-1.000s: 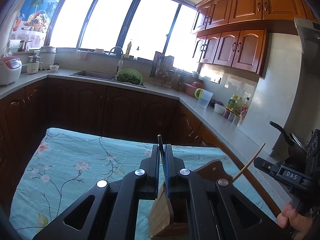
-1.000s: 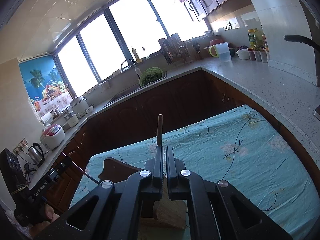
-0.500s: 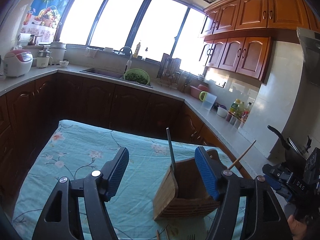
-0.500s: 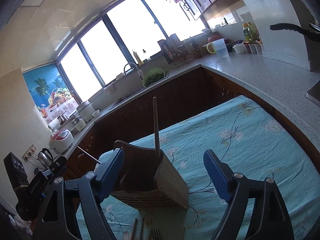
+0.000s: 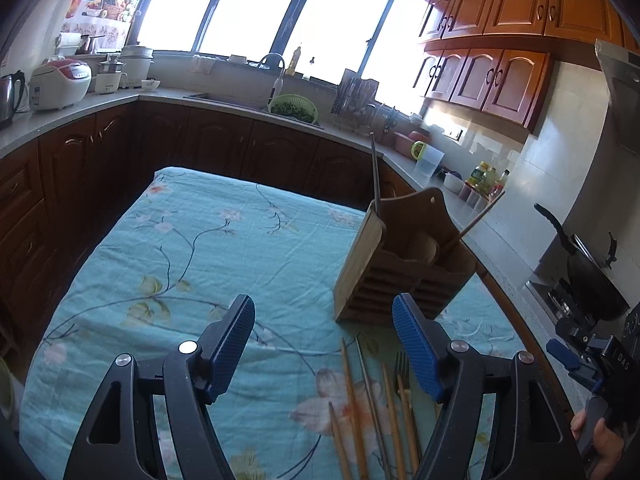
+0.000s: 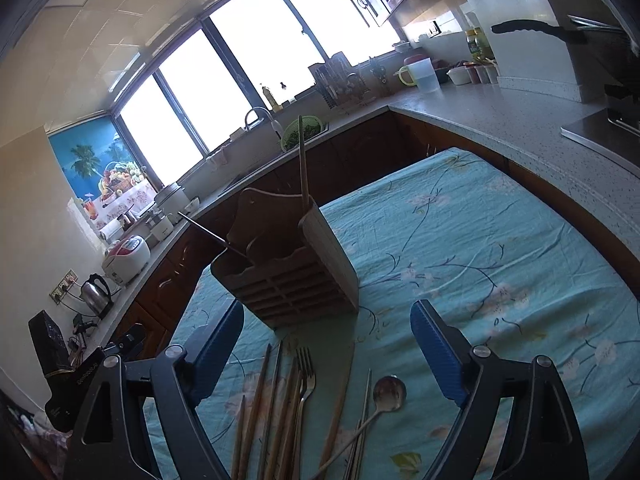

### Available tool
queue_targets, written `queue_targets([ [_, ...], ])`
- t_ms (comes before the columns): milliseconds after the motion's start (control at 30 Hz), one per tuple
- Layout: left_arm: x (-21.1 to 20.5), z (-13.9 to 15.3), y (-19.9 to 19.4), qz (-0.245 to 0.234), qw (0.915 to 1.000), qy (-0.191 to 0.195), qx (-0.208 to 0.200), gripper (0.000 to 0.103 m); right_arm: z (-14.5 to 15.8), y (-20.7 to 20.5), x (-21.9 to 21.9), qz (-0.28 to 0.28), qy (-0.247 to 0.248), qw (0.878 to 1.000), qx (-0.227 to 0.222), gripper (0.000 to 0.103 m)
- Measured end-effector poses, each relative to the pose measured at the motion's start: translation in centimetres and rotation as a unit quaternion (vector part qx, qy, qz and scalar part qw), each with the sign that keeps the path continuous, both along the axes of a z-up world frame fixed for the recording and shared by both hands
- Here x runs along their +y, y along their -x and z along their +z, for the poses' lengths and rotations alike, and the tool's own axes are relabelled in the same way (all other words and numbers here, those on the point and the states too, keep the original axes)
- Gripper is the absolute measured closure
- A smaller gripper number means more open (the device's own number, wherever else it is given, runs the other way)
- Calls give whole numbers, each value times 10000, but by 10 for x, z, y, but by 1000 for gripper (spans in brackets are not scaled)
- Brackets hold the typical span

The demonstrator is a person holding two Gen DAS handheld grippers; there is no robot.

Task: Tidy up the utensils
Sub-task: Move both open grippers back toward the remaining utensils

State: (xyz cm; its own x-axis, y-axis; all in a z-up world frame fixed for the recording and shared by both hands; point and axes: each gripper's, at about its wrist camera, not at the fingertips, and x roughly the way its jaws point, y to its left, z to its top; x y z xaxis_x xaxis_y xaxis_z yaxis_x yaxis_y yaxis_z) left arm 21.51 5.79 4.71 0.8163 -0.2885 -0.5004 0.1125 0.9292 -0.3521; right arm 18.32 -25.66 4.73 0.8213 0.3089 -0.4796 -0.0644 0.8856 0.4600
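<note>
Right wrist view: right gripper fingers apart, empty, jaws wide for a fresh pick; utensils lie below between them, wooden holder just beyond. Left gripper is opening, empty.

Blown-out daylight through the windows; dim cabinets, sharp focus, fisheye bending, dark vignetted corners

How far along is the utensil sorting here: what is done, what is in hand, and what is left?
Done: two chopsticks already stand in the wooden holder, one at each end. In hand: nothing; the left gripper has its jaws opening with nothing between them, and the right gripper is open and empty. Left: the loose chopsticks, fork and spoon on the tablecloth, most of the job.
</note>
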Motion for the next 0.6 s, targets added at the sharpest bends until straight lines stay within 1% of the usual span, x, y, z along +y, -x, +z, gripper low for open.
queue_targets([
  [167, 4, -10, 25, -61, 9997, -39, 231, 32, -19, 27, 1, -50, 8, 9998, 198, 16],
  [333, 3, -19, 42, -136, 9989, -95, 447, 32, -40, 47, 0, -68, 25, 9992, 402, 16],
  [600, 2, -31, 59, -152, 9970, -124, 750, 32, -63, 63, -3, -116, 30, 9978, 651, 16],
])
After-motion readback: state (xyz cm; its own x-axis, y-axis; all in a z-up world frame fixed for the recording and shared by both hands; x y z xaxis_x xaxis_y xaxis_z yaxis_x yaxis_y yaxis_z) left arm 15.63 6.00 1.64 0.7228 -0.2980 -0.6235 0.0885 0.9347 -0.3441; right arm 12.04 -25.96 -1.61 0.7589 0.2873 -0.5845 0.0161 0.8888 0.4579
